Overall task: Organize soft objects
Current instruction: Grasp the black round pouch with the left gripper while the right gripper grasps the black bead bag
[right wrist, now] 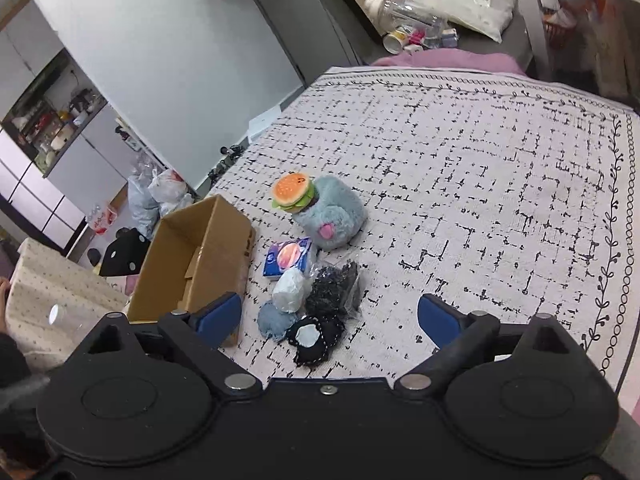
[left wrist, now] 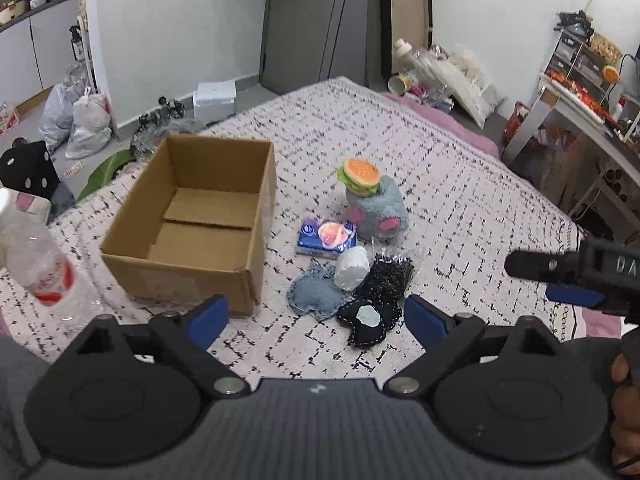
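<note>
An open, empty cardboard box (left wrist: 188,224) (right wrist: 192,264) sits on the patterned bed cover. To its right lies a pile of soft things: a burger plush (left wrist: 359,175) (right wrist: 291,191) on a blue-grey plush (left wrist: 380,212) (right wrist: 334,216), a blue tissue pack (left wrist: 326,236) (right wrist: 287,258), a white roll (left wrist: 351,268) (right wrist: 289,291), a blue pad (left wrist: 316,296) (right wrist: 274,320), a black bagged item (left wrist: 390,276) (right wrist: 332,288) and a black pouch (left wrist: 368,320) (right wrist: 314,338). My left gripper (left wrist: 316,318) is open above the pile's near side. My right gripper (right wrist: 330,318) is open and empty over the pile; it also shows in the left wrist view (left wrist: 560,280).
A clear plastic bottle (left wrist: 36,256) stands at the left near the box. The bed cover (right wrist: 480,200) spreads wide to the right. Bags (left wrist: 80,120), a white box (left wrist: 214,98) and clutter lie on the floor beyond; a desk (left wrist: 580,112) stands far right.
</note>
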Motion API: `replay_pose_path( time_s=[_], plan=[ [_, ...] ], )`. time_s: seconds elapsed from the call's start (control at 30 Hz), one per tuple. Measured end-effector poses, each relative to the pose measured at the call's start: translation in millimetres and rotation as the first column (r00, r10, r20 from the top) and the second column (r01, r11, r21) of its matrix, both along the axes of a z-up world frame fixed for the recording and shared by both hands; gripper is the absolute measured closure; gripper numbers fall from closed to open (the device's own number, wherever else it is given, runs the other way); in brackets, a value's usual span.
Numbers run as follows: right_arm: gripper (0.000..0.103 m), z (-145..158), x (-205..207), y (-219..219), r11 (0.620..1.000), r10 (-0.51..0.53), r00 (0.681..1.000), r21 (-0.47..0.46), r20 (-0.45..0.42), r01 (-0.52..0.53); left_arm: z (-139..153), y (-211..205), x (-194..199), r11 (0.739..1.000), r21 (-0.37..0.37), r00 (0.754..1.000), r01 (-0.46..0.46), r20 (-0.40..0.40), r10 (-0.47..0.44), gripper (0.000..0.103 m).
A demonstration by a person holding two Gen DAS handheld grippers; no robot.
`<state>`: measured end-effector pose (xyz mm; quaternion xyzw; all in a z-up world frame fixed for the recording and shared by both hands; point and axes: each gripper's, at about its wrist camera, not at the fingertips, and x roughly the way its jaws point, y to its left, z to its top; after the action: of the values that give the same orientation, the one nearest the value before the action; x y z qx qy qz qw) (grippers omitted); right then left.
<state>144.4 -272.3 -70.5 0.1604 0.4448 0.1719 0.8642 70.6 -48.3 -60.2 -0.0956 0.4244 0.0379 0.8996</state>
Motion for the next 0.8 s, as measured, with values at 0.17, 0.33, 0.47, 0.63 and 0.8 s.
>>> replay_pose_path(
  time_s=[0.17,0.33,0.47,0.63,0.8],
  plan=[
    [0.008,-12.4,12.7,6.8,1.0,0.011,1.0,0.017,-0.025,-0.011,-18.5,-3.0,16.4,1.0,-0.023,0.999,-0.004,-0.034,0.003,0.023],
    [0.008,-28.2,27.0,14.1,0.999,0.03,0.997,0.038,-0.074,-0.027,-37.7,-3.3,32.2,0.998,-0.061,0.997,-0.027,-0.079,0.022,0.032],
    [0.008,-36.6,33.9,20.4,0.998,0.042,0.994,0.043,-0.098,-0.038,-53.8,-3.9,42.3,0.994,-0.103,0.993,-0.043,-0.11,0.032,0.041],
    [0.014,-52.0,46.4,22.1,0.997,0.038,0.987,0.076,-0.155,-0.027,-76.8,-5.9,56.0,0.986,-0.153,0.984,-0.065,-0.173,0.038,0.049],
    [0.02,-65.8,56.8,19.3,0.992,0.041,0.979,0.129,-0.199,-0.015,-92.0,-10.6,67.7,0.98,-0.186,0.978,-0.076,-0.205,0.037,0.052]
  ],
)
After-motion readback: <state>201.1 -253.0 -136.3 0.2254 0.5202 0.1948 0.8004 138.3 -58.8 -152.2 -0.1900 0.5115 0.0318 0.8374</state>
